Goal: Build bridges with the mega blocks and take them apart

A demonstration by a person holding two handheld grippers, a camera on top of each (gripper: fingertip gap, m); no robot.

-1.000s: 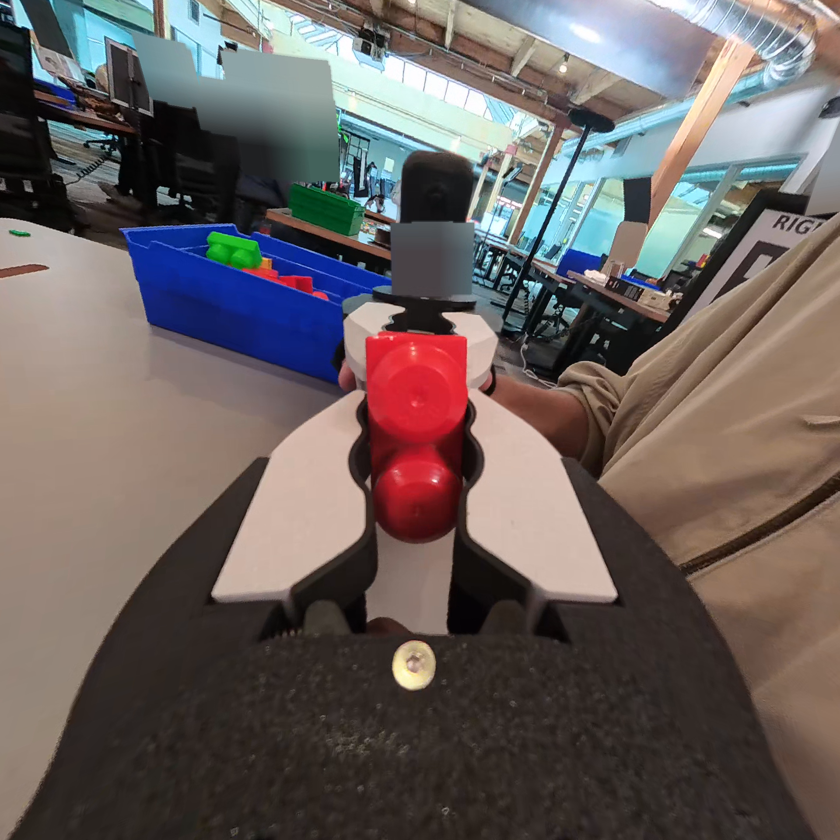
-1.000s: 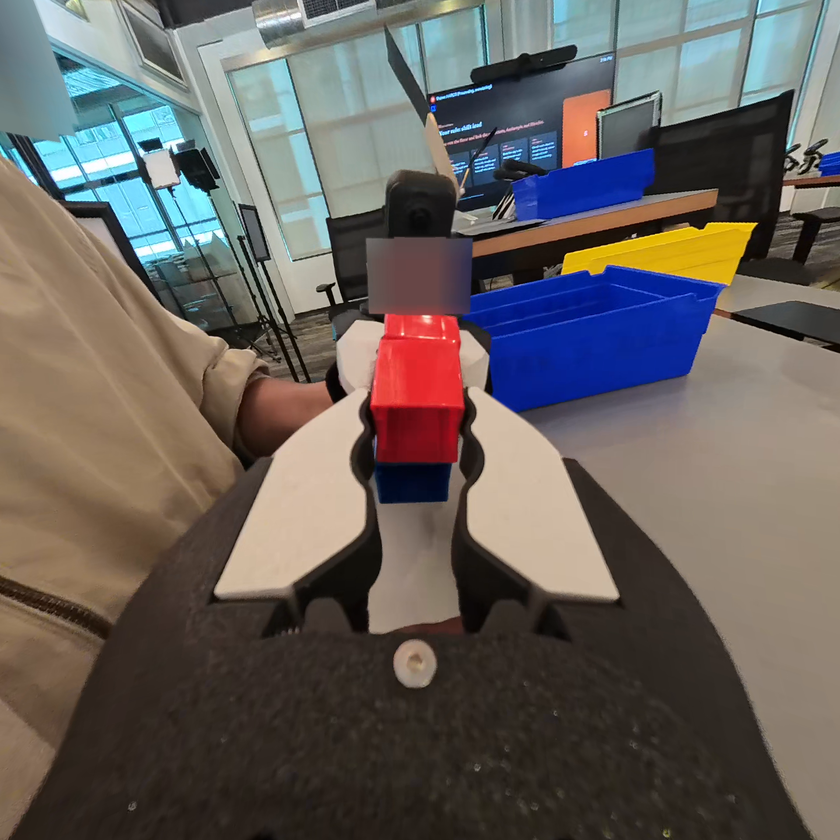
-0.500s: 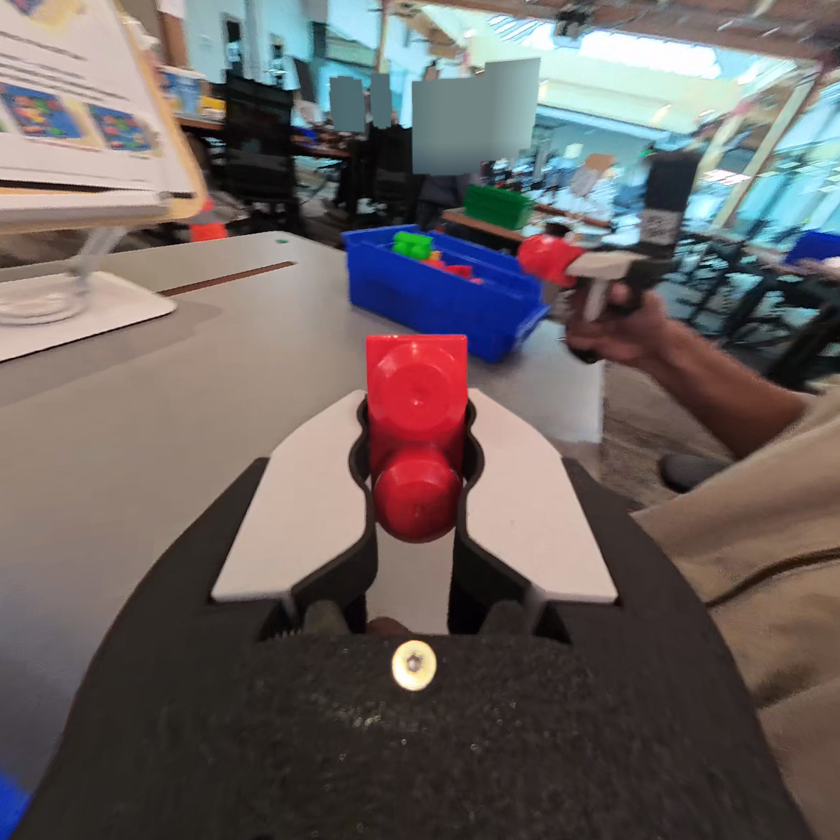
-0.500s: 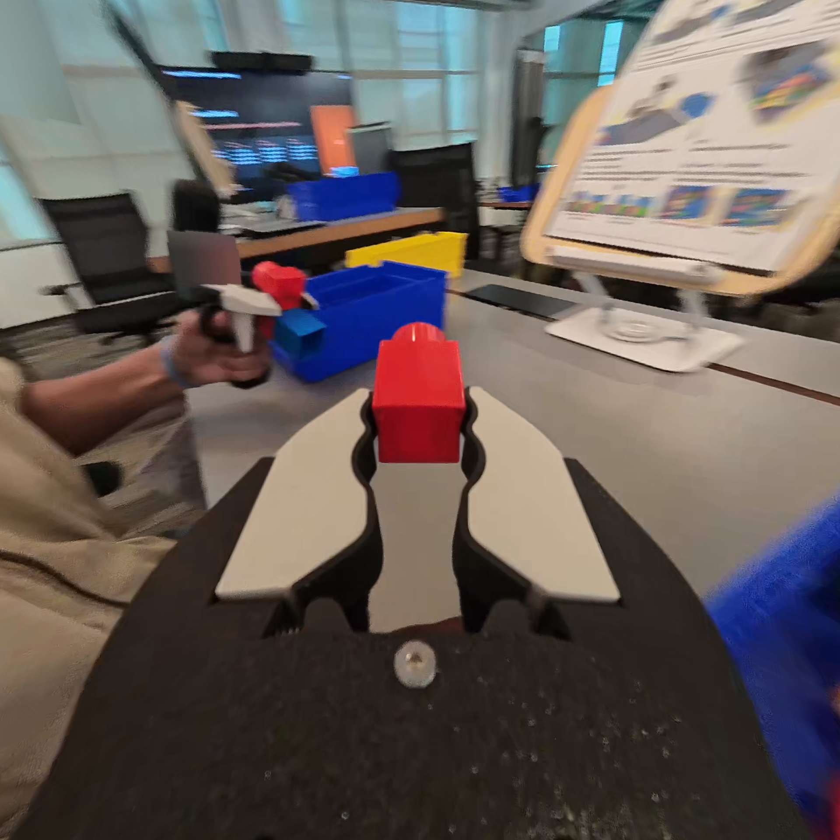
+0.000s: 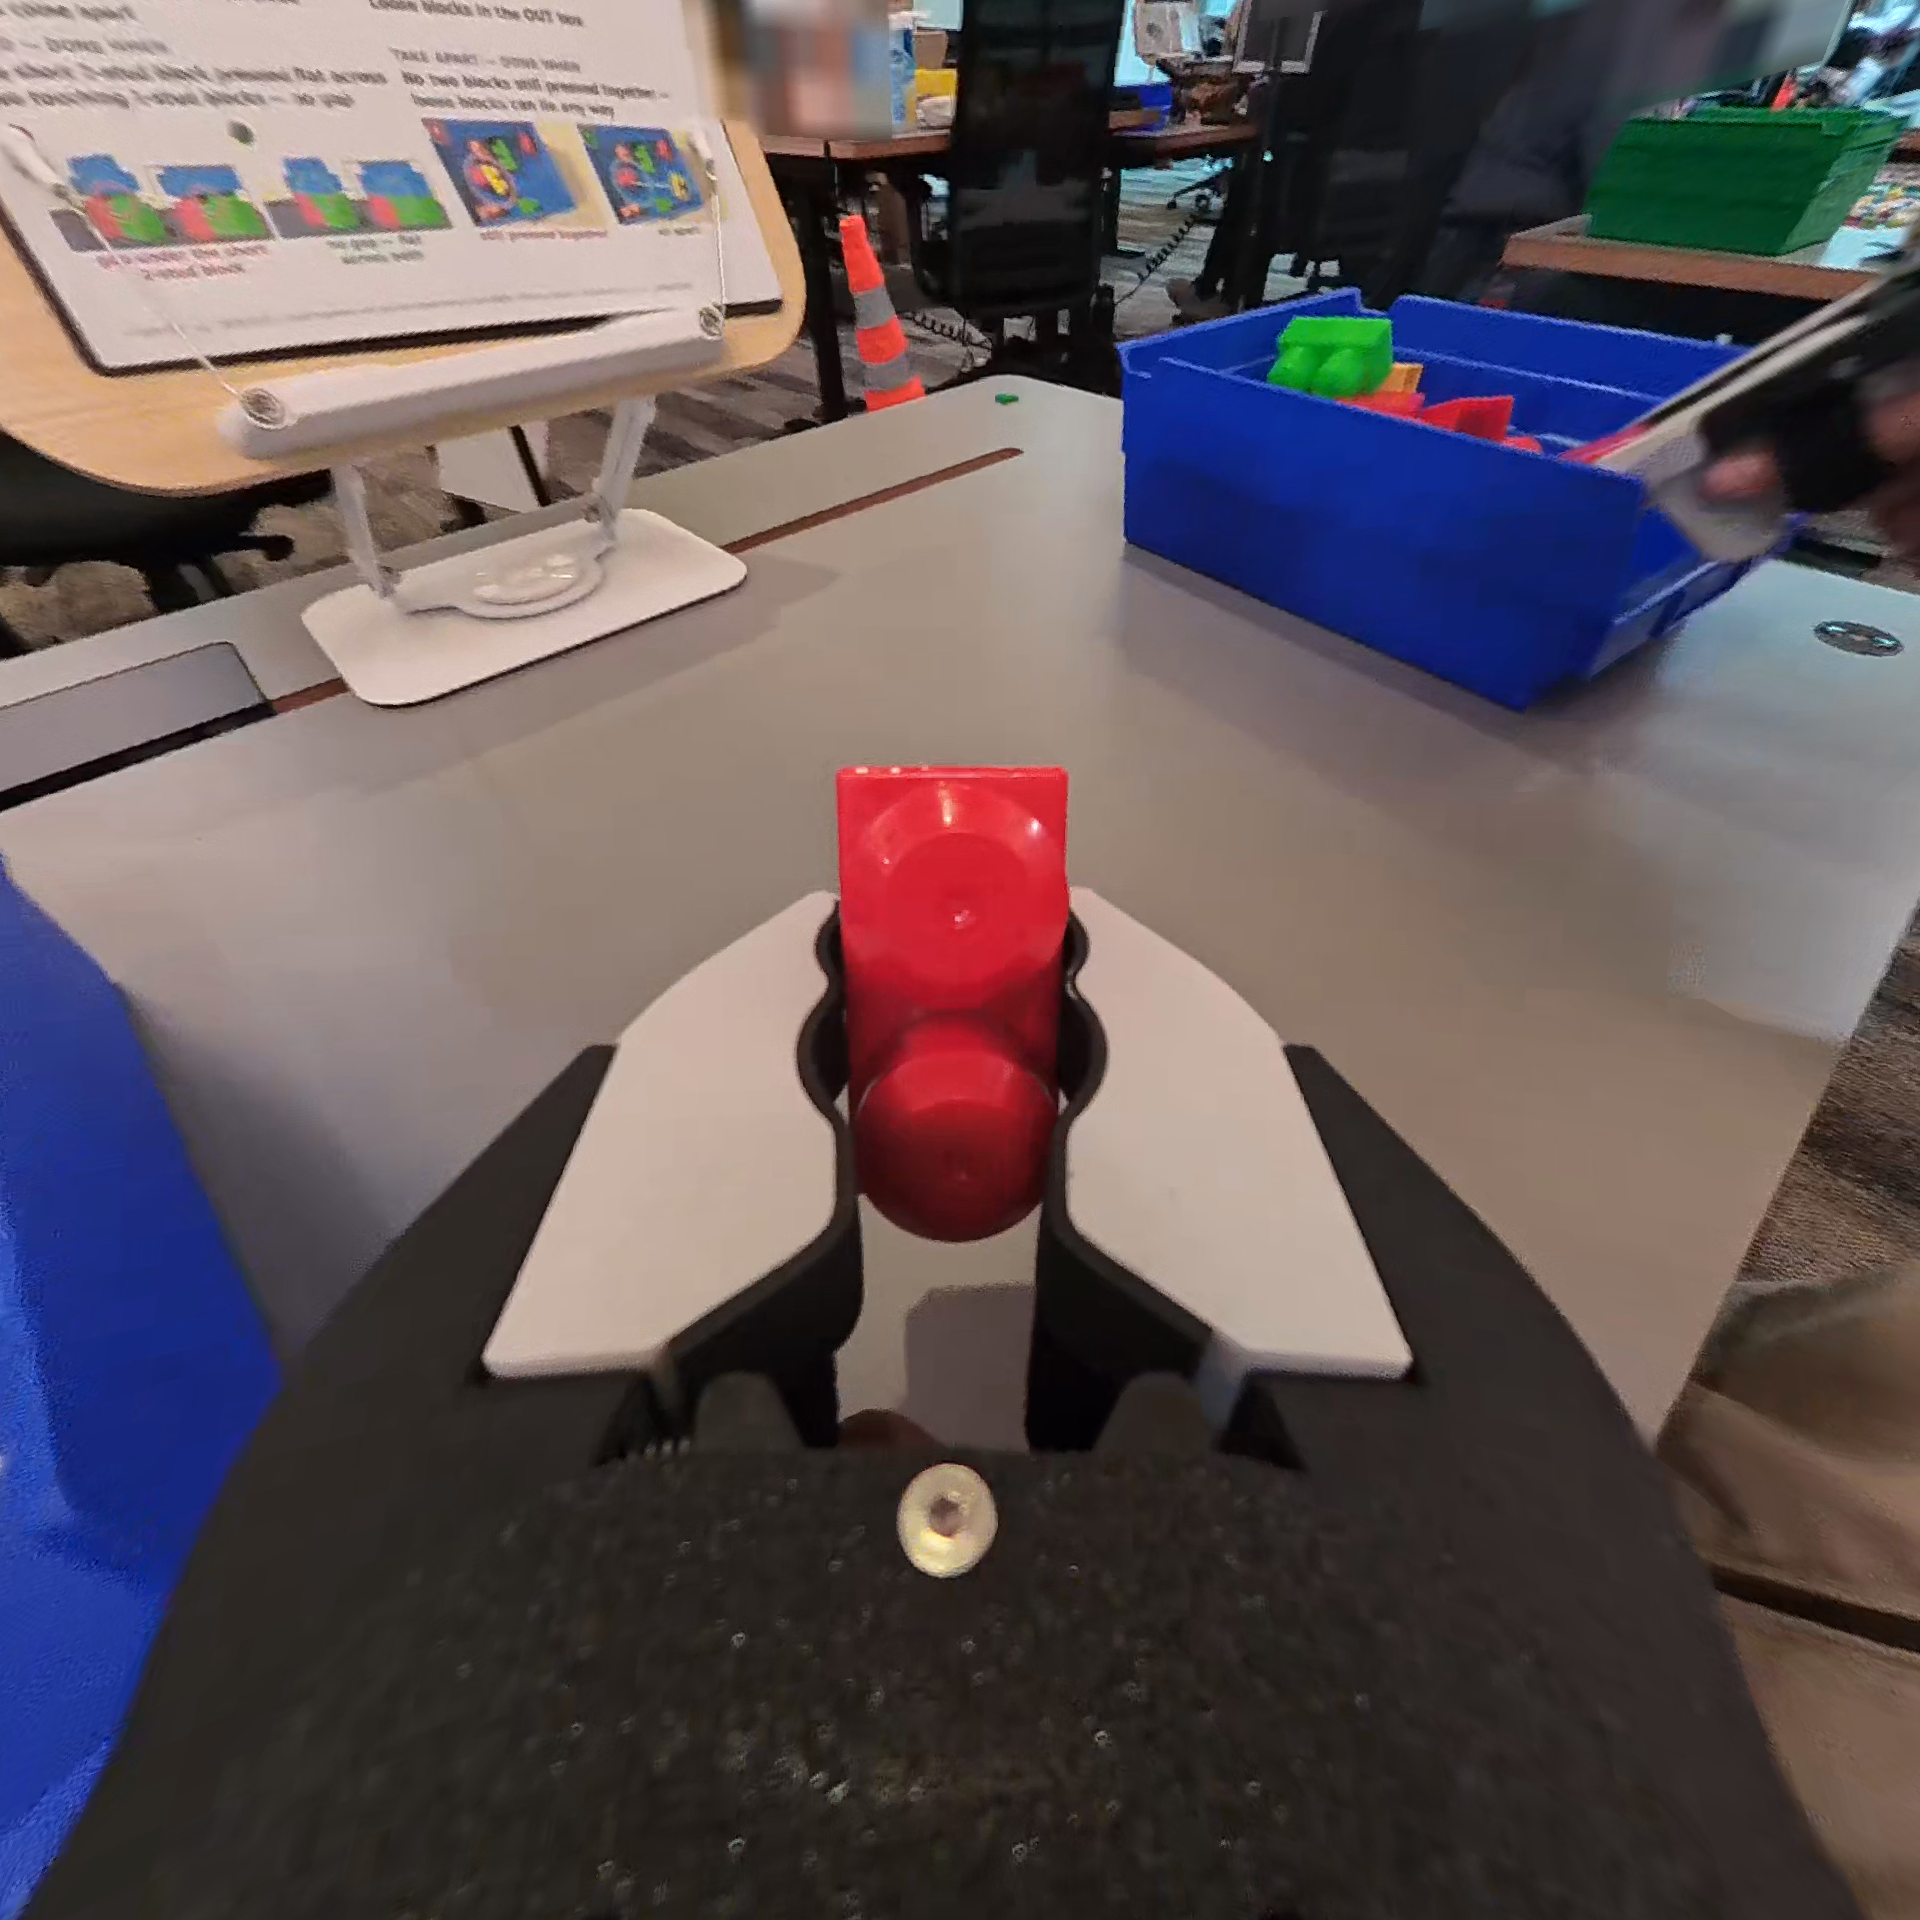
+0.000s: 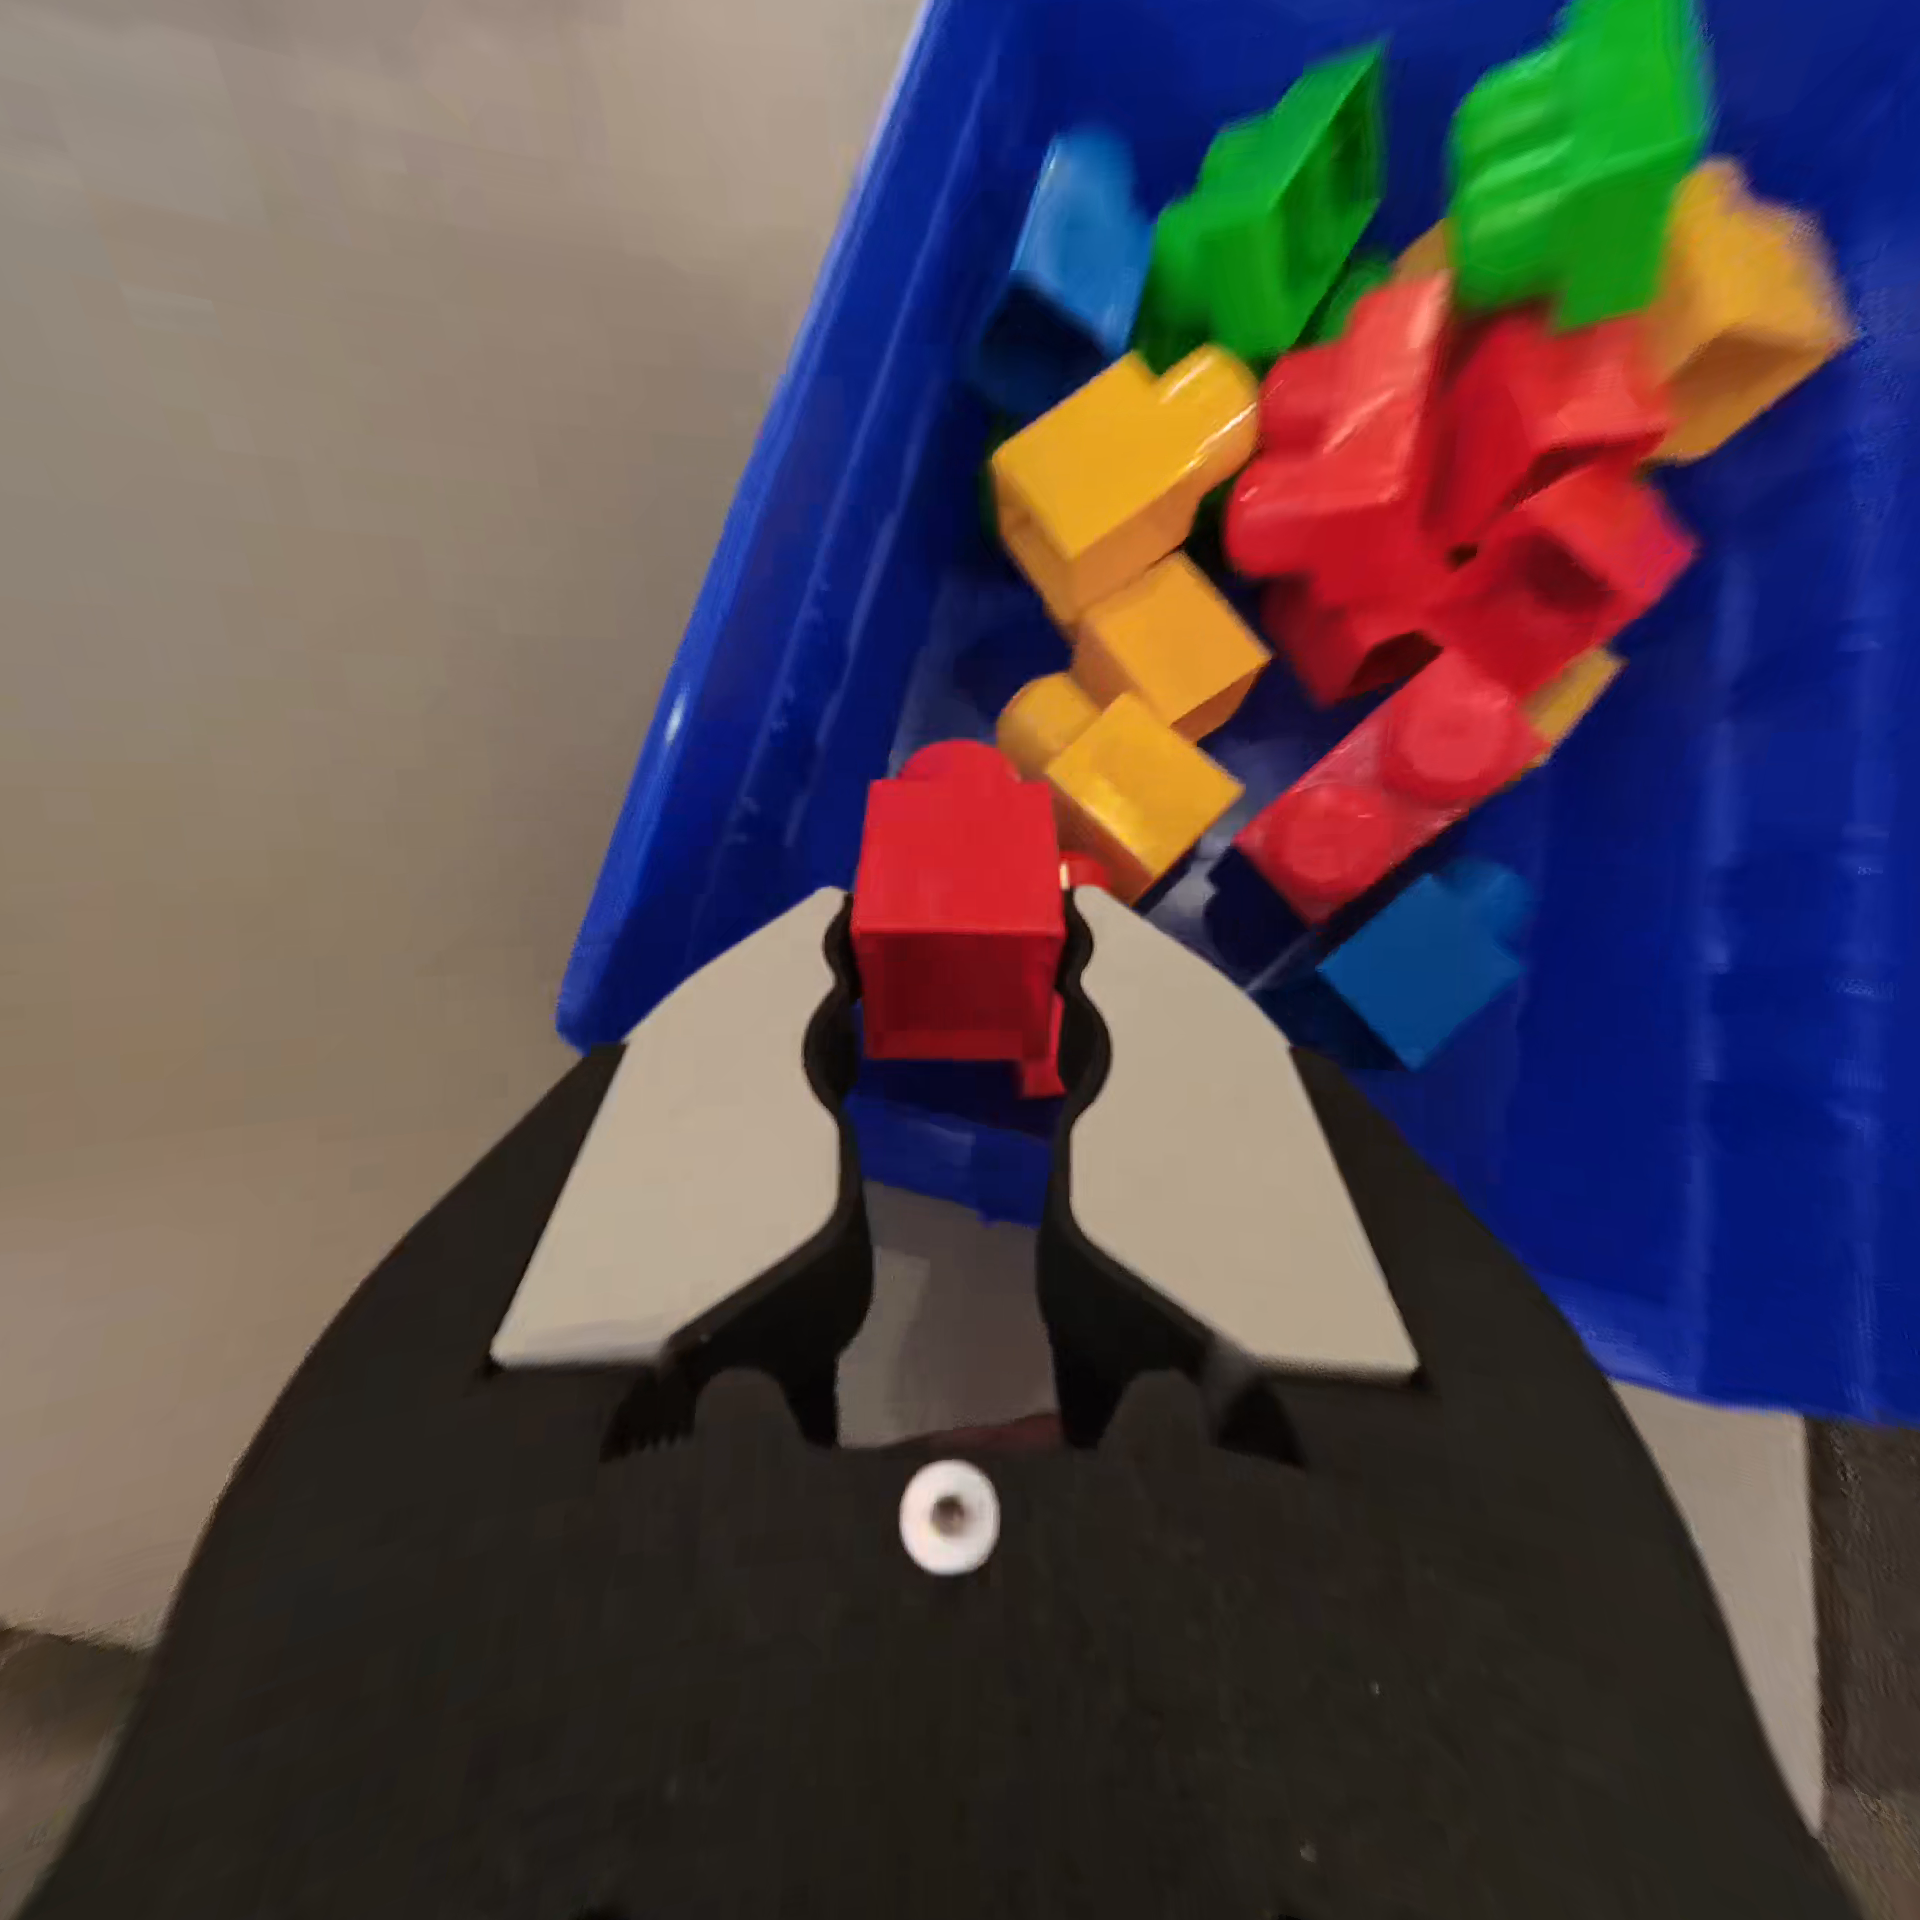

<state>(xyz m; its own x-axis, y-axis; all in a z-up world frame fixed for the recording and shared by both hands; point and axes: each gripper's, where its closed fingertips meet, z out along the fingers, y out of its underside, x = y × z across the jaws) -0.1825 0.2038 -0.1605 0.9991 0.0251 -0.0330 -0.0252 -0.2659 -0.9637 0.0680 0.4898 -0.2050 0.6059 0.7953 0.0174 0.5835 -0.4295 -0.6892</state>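
Left wrist view looks across a grey table (image 5: 1195, 748). At its far left stands a tilted wooden stand (image 5: 436, 343) carrying an illustrated instruction sheet (image 5: 343, 166). At the far right sits a blue bin (image 5: 1382, 520) with green, orange and red blocks inside; the green block (image 5: 1330, 353) lies on top. Behind the table are an orange traffic cone (image 5: 878, 322) and a green crate (image 5: 1745, 177) on another desk. A second blue bin (image 5: 94, 1299) fills the left edge. Nothing lies on the table between the left gripper (image 5: 951, 997) and the far bin.

That left gripper is level above the table, its fingers pinching a two-stud red block (image 5: 951, 935) with the studs facing upward. At the right edge the other tool shows as a blur over the far bin's near end.

Right wrist view is tipped steeply down over a blue bin (image 6: 748, 644). The right gripper (image 6: 956, 977) has its fingers pressed against the sides of a red single-stud block (image 6: 956, 914), held just above the bin's near wall. Beyond it lies a jumbled pile (image 6: 1351, 499) of yellow, red, green and blue blocks, motion-blurred. Grey tabletop (image 6: 312, 520) lies to the left.
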